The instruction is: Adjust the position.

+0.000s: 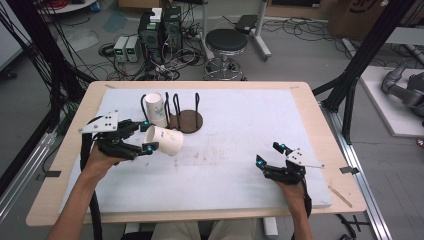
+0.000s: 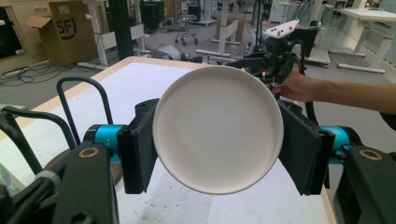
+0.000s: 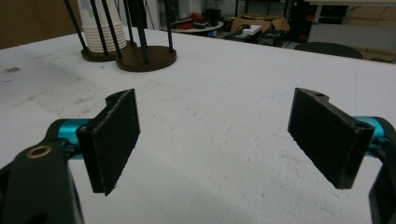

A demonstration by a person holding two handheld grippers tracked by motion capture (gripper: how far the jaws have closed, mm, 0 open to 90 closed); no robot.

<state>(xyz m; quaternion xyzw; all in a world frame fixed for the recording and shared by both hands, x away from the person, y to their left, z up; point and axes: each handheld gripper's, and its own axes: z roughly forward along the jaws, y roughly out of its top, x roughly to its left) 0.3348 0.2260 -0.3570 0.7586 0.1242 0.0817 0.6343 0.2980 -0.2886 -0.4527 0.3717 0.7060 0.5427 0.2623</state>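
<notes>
While its pads press both sides of a white paper cup (image 1: 165, 140), the left gripper (image 1: 146, 135) holds it tipped on its side above the white mat (image 1: 240, 150) — just near of the cup stack (image 1: 156, 109) in the wire holder (image 1: 186, 120). Right gripper (image 1: 270, 155) — jaws wide, nothing between — sits well apart at the near right.

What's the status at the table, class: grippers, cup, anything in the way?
Left gripper jaws shut on paper cup, held on its side. Right gripper jaws open, empty. Wire cup holder with cup stack just beyond.
</notes>
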